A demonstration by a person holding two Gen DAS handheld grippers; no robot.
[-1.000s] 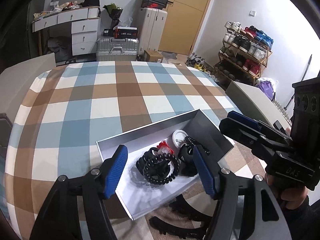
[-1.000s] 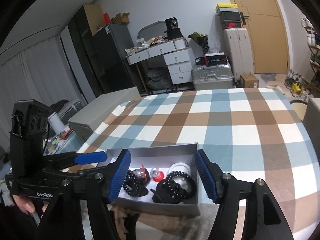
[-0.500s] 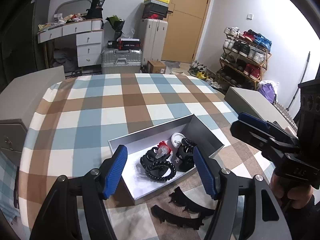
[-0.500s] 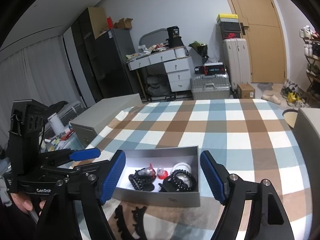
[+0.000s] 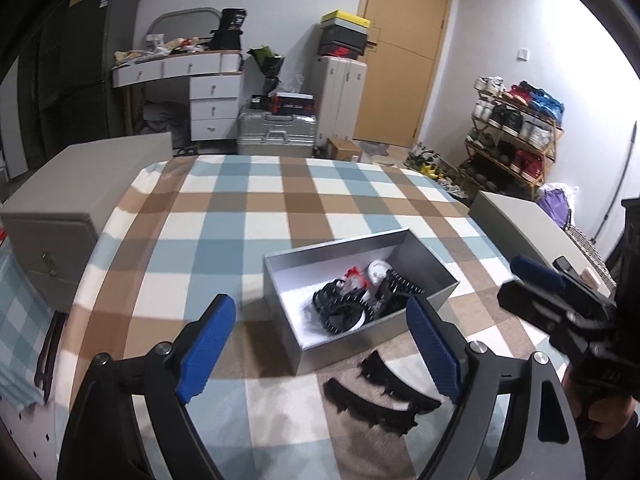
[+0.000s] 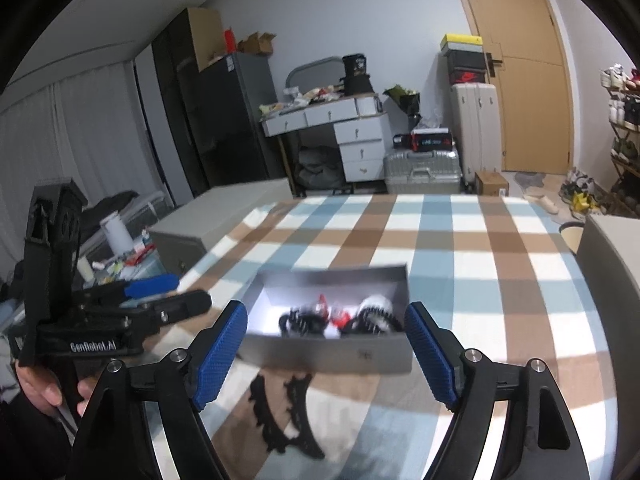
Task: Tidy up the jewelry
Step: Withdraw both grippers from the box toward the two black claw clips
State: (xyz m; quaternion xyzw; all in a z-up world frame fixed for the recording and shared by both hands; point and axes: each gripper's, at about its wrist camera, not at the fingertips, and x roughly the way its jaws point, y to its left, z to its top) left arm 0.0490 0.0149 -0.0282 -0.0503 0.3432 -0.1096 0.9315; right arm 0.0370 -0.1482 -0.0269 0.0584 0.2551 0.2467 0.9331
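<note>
A grey open box (image 5: 436,268) (image 6: 320,354) sits on the checked tablecloth and holds black coil hair ties (image 5: 340,312), a red and white piece (image 5: 354,276) and a white round piece (image 5: 378,270). Two black toothed hair combs (image 5: 376,396) (image 6: 282,420) lie on the cloth in front of the box. My left gripper (image 5: 320,352) is open and empty, above and in front of the box. My right gripper (image 6: 326,350) is open and empty, also in front of the box. Each gripper shows in the other's view: the right (image 5: 560,304), the left (image 6: 132,312).
The checked tablecloth (image 5: 256,216) covers the table. Grey cabinets stand at its left (image 5: 60,208) and right (image 5: 528,224). Behind are a white desk (image 5: 192,80), suitcases (image 5: 276,136), a door and a shoe rack (image 5: 516,136).
Both grippers have pulled back and up from the box, which now looks smaller. The two black combs have come into full view. Jaws stayed open.
</note>
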